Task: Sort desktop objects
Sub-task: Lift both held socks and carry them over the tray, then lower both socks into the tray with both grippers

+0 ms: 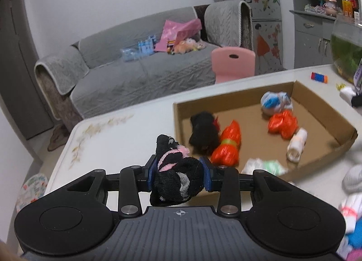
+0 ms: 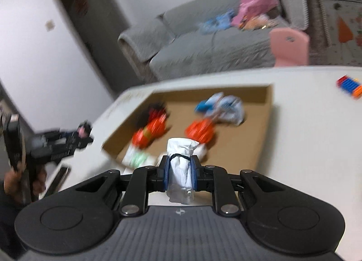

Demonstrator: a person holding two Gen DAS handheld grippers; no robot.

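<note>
Left gripper (image 1: 179, 174) angled downward, clamped on black sock (image 1: 176, 177), right gripper (image 2: 180, 171) angled downward, clamped on white bundle (image 2: 181, 166)

One box (image 1: 237, 93) holds six bundles: two orange (image 1: 227, 145) (image 1: 282, 124), one black (image 1: 203, 131), one blue-white (image 1: 275, 100), one white (image 1: 297, 144), one green-white (image 1: 264, 166).

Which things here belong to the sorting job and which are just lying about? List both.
Job:
left claw, shut on black sock bundle
right claw, shut on white bundle
cardboard tray
orange bundles in tray
blue-white bundle in tray

Lying about:
sofa
pink chair
fish bowl
</note>
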